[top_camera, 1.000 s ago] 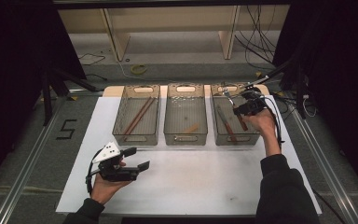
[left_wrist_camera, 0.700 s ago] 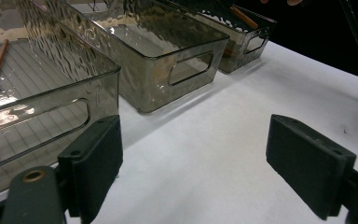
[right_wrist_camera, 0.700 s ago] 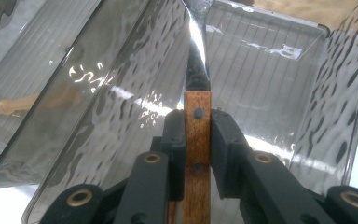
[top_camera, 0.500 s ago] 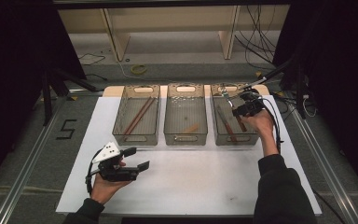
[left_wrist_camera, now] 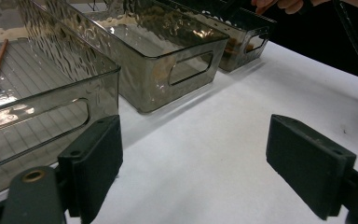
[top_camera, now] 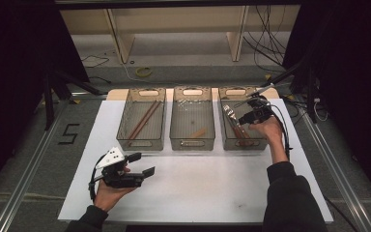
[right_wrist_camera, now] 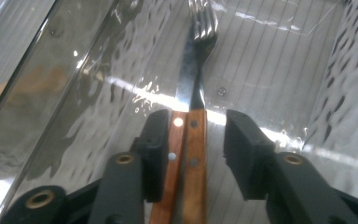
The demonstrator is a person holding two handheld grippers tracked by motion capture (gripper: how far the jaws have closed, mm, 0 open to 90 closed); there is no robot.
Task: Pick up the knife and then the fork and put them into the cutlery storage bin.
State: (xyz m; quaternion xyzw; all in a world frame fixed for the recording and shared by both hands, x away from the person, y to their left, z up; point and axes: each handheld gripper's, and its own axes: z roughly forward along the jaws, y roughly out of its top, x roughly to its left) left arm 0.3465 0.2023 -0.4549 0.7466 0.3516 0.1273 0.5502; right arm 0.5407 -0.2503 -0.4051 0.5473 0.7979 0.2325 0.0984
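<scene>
My right gripper (top_camera: 243, 119) reaches down into the right-hand clear bin (top_camera: 224, 141). In the right gripper view its jaws (right_wrist_camera: 196, 135) have just been opening. Two wooden-handled pieces of cutlery (right_wrist_camera: 191, 154) lie side by side between them on the bin floor; one is a fork (right_wrist_camera: 201, 25). A gap shows beside the right pad, so nothing is gripped. My left gripper (top_camera: 142, 164) rests low over the white table sheet at the front left, open, with nothing between its jaws (left_wrist_camera: 193, 163).
Three clear bins stand in a row at the back of the white sheet (top_camera: 212, 188). The left bin (top_camera: 140, 144) holds wooden chopsticks (top_camera: 142, 121). The middle bin (top_camera: 192, 142) holds one small wooden piece (top_camera: 199, 132). Cables trail at the back right.
</scene>
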